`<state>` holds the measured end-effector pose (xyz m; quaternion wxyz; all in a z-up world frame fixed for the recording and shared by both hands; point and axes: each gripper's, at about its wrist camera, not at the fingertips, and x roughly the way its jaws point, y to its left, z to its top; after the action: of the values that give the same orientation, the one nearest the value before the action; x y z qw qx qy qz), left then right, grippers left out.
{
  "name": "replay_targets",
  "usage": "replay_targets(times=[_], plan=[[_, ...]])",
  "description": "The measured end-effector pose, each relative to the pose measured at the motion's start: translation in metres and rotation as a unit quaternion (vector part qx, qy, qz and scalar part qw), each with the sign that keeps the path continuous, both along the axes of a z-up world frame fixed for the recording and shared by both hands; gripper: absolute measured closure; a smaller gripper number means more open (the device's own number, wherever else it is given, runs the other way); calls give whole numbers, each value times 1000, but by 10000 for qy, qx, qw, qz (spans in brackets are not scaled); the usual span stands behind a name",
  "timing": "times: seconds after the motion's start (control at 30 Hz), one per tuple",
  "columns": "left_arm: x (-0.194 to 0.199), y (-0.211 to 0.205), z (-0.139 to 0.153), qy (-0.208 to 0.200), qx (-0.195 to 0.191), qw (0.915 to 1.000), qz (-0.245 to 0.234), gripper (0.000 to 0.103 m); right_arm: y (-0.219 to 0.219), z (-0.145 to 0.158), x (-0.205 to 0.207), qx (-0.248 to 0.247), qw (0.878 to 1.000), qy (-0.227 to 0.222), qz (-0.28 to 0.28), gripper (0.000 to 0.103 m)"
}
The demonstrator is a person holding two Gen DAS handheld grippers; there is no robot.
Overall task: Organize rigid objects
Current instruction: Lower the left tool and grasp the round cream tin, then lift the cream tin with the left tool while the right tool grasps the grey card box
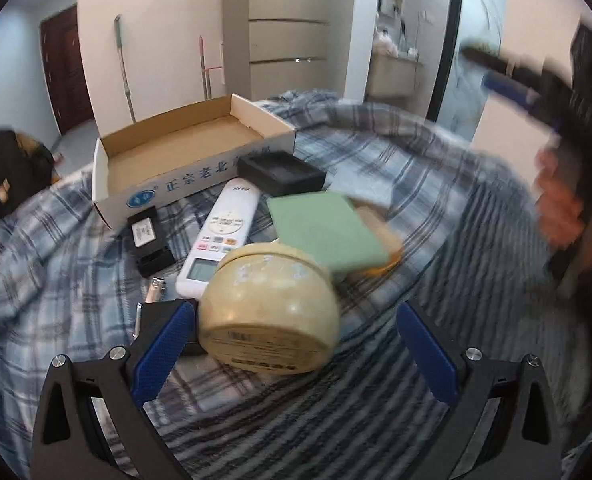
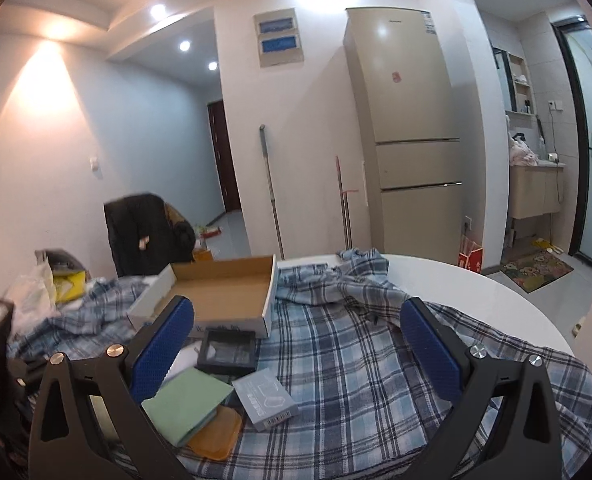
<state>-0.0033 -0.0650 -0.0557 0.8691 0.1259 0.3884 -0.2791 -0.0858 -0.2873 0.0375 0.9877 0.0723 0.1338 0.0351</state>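
My left gripper (image 1: 296, 344) is open low over the plaid cloth. A cream round tin (image 1: 268, 312) lies tilted between its fingers, close against the left blue pad (image 1: 164, 352) and well apart from the right one. Behind the tin lie a white remote (image 1: 220, 236), a green box (image 1: 327, 232) on an orange piece (image 1: 379, 236), a black tray (image 1: 282, 172) and a black charger (image 1: 148, 240). The open cardboard box (image 1: 184, 152) stands empty at the back. My right gripper (image 2: 296, 340) is open and empty, raised above the cloth. In its view I see the cardboard box (image 2: 224, 292), black tray (image 2: 228, 350), green box (image 2: 188, 400) and a grey-blue carton (image 2: 264, 400).
A plaid cloth (image 2: 355, 360) covers most of the round white table (image 2: 455, 284). Small metal pieces (image 1: 156, 290) lie left of the tin. A hand (image 1: 563, 208) with the other gripper shows blurred at the right. A plastic bag (image 2: 36, 292) and a dark chair (image 2: 148, 232) are at the left.
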Motion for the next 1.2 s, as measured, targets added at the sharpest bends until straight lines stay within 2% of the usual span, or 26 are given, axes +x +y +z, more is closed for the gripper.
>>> replay_targets(times=[0.03, 0.1, 0.2, 0.3, 0.33, 0.47, 0.63, 0.73, 0.8, 0.97, 1.07, 1.2], plan=[[2, -1, -2, 12, 78, 10000, 37, 1, 0, 1, -1, 20, 10000, -21, -7, 0], [9, 2, -4, 184, -17, 9998, 38, 1, 0, 0, -1, 4, 10000, 14, 28, 0], [15, 2, -9, 313, -5, 9995, 36, 12, 0, 0, -1, 0, 9999, 106, 112, 0], [15, 1, -12, 133, 151, 9998, 78, 20, 1, 0, -1, -41, 9999, 112, 85, 0], [14, 2, -11, 85, 157, 9998, 102, 26, 2, 0, -1, -56, 9999, 101, 62, 0], [10, 8, -8, -29, 133, 9995, 291, 26, 3, 3, 0, -129, 9999, 78, -58, 0], [-5, 26, 23, -642, -155, 9957, 651, 26, 4, 18, -8, -273, 9995, -67, -139, 0], [-15, 33, 38, -885, 1, 9909, 1012, 26, 8, 25, -11, -382, 9992, -36, -139, 0], [-16, 35, 36, -721, 304, 9884, 1302, 26, 10, 27, -11, -370, 9993, 80, -47, 0], [-11, 51, 6, 279, 148, 9893, 1423, 26, 22, 24, -12, -455, 9988, 179, 85, 0], [-12, 58, -1, 246, 59, 9870, 1590, 26, 29, 20, -11, -501, 9984, 244, 101, 0], [-11, 49, -3, 143, 217, 9867, 1603, 26, 31, 15, -5, -431, 9978, 453, 210, 0]])
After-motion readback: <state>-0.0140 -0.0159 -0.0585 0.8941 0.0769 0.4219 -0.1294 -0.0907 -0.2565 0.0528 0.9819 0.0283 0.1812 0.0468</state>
